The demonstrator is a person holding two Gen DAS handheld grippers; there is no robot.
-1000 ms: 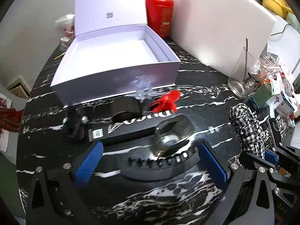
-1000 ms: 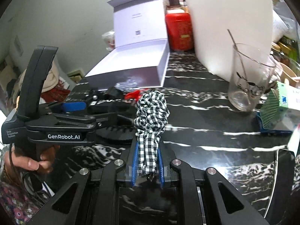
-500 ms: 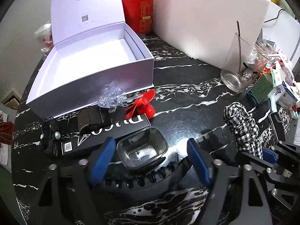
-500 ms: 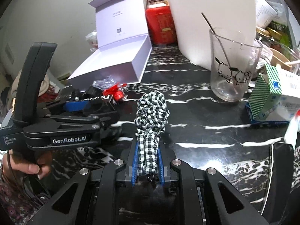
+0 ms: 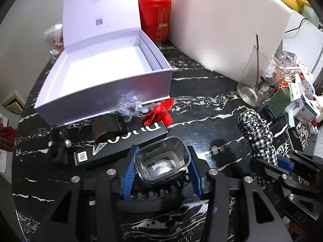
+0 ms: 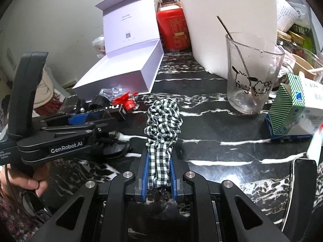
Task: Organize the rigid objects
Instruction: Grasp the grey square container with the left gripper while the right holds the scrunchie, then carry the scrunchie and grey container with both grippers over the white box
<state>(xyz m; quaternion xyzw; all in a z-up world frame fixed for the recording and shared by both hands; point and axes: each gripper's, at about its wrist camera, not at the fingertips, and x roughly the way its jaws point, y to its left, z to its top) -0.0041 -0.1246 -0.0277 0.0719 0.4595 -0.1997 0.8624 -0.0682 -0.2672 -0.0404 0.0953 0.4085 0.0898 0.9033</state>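
Since a second ago the left gripper has closed its blue fingers from wide apart onto the clear-cased black-strapped smartwatch, just in front of the open white lidded box. The right gripper stays pinched on the black-and-white checked fabric scrunchie, right of the box. The watch should probably lift level, clearing the long black carton before that box.
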